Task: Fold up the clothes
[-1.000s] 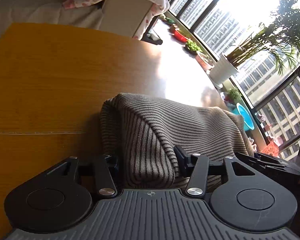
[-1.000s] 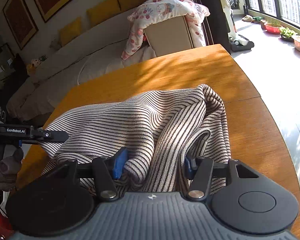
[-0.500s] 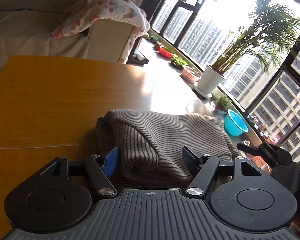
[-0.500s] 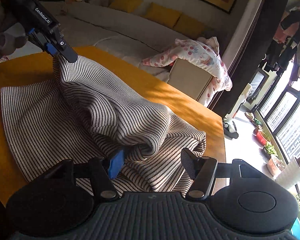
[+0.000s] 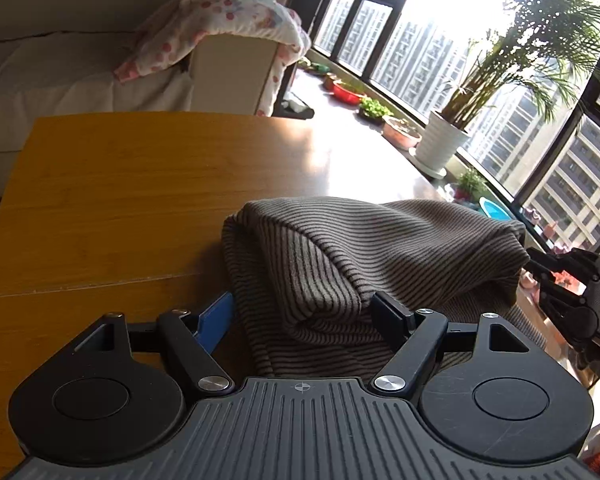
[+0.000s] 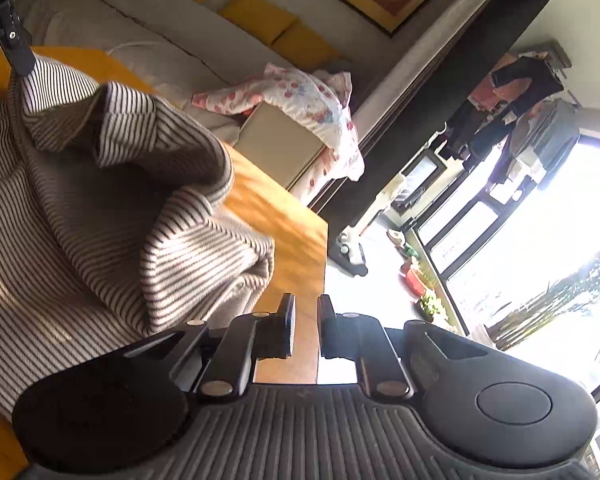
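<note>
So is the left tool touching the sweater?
Touching. Left wrist view: the sweater fold lies against one finger of the left tool, whose jaws have just been opening, cloth between them.

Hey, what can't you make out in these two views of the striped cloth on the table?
- Cloth: bunched folds hide its shape and kind, both views.
- Left tool: jaws just opened, cloth between them; whether it grips is unclear in its own view; the right view's edge crops it.
- Window: glare whites it out, right view.
</note>
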Tool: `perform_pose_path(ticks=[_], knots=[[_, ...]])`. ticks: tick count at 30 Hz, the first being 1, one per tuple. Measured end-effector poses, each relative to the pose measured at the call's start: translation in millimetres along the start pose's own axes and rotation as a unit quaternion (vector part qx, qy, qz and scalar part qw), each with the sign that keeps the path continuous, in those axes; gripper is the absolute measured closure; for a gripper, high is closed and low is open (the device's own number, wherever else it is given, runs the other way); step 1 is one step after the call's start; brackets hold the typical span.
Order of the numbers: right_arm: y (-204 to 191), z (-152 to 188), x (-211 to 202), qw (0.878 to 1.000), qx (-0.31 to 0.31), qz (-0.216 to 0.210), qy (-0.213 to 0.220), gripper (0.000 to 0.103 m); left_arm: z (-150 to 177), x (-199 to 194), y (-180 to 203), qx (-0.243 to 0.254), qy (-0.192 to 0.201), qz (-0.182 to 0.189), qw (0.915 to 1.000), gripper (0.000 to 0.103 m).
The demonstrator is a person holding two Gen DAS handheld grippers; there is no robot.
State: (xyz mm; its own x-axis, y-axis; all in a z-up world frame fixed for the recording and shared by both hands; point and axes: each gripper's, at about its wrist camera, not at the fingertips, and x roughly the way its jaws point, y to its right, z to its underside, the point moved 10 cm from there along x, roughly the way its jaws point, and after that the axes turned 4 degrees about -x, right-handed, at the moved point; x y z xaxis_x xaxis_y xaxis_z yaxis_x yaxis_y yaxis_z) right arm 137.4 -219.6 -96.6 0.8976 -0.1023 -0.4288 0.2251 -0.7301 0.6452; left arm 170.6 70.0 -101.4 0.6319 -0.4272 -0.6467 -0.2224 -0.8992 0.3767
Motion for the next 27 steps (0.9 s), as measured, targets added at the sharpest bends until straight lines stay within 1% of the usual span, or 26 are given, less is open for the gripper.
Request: perform_pose_path(ticks=[1, 3, 4, 5, 6, 7, 8, 9, 12, 14, 15, 16, 17, 18, 20, 21, 24, 26, 27], knots=[[0.9, 12.9, 0.6, 1.000, 0.012, -0.009, -0.017, 0.092, 1.1, -2.0, -1.3, -0.002, 0.000, 0.003, 1.0000, 0.022], [5.6, 12.0, -12.9, 0.997, 0.057, -0.042, 0.003, 0.092, 1.3, -10.0, 1.8, 0.006, 0.006, 0.018, 0.9998, 0.021], [8.1, 11.3, -19.8, 0.995, 0.080, -0.059, 0.013, 0.089, 1.3, -13.9, 4.8, 0.013, 0.009, 0.025, 0.9996, 0.019], [9.9, 9.3, -27.1, 0.992, 0.099, -0.075, 0.025, 0.084, 1.2, -17.8, 7.9, 0.021, 0.013, 0.032, 0.9992, 0.016], [6.9, -0.2, -36.0, 0.990, 0.098, -0.084, 0.049, 0.070, 1.4, -20.9, 11.3, 0.032, 0.016, 0.037, 0.9987, 0.013], [-0.6, -13.5, -46.9, 0.989, 0.084, -0.090, 0.079, 0.052, 2.2, -21.0, 15.8, 0.049, 0.016, 0.034, 0.9981, 0.013], [-9.4, -23.4, -52.2, 0.989, 0.066, -0.091, 0.097, 0.045, 3.5, -19.4, 20.4, 0.065, 0.015, 0.028, 0.9974, 0.013], [-19.6, -32.2, -52.5, 0.989, 0.045, -0.089, 0.109, 0.041, 5.7, -16.1, 25.0, 0.082, 0.011, 0.021, 0.9964, 0.013], [-46.8, -50.2, -25.1, 0.991, -0.019, -0.062, 0.113, 0.041, 10.3, 0.9, 33.2, 0.125, 0.000, -0.005, 0.9921, 0.013], [-63.8, -62.6, -6.5, 0.991, -0.059, -0.046, 0.116, 0.044, 10.3, 7.4, 33.1, 0.138, -0.001, -0.020, 0.9902, 0.014], [-64.9, -69.3, 4.4, 0.990, -0.060, -0.045, 0.118, 0.065, 9.6, 9.1, 31.7, 0.139, 0.000, -0.027, 0.9899, 0.015], [-59.0, -76.1, 5.6, 0.990, -0.054, -0.039, 0.124, 0.081, 8.9, 10.8, 30.4, 0.141, 0.000, -0.033, 0.9894, 0.015], [-52.1, -82.7, 5.3, 0.990, -0.047, -0.031, 0.133, 0.082, 8.2, 12.5, 29.0, 0.143, 0.001, -0.040, 0.9890, 0.015], [-41.1, -87.4, -2.6, 0.988, -0.038, -0.018, 0.148, 0.085, 7.7, 13.2, 28.0, 0.143, 0.002, -0.043, 0.9888, 0.015], [-23.5, -87.0, -15.4, 0.987, -0.044, 0.006, 0.157, 0.086, 9.1, 9.0, 27.7, 0.137, 0.002, -0.032, 0.9900, 0.015], [-21.1, -80.3, -16.9, 0.987, -0.055, 0.010, 0.152, 0.086, 10.4, 7.4, 27.1, 0.136, 0.002, -0.029, 0.9903, 0.015], [-27.1, -35.9, -6.8, 0.990, -0.099, 0.009, 0.095, 0.087, 14.9, 6.7, 19.3, 0.130, -0.006, -0.034, 0.9910, 0.015], [-37.7, -4.5, 1.6, 0.992, -0.115, -0.011, 0.055, 0.088, 17.2, 3.8, 13.0, 0.115, -0.012, -0.031, 0.9928, 0.015], [-39.1, 2.8, 0.4, 0.992, -0.114, -0.017, 0.048, 0.088, 17.2, -0.2, 9.7, 0.101, -0.014, -0.024, 0.9945, 0.015]])
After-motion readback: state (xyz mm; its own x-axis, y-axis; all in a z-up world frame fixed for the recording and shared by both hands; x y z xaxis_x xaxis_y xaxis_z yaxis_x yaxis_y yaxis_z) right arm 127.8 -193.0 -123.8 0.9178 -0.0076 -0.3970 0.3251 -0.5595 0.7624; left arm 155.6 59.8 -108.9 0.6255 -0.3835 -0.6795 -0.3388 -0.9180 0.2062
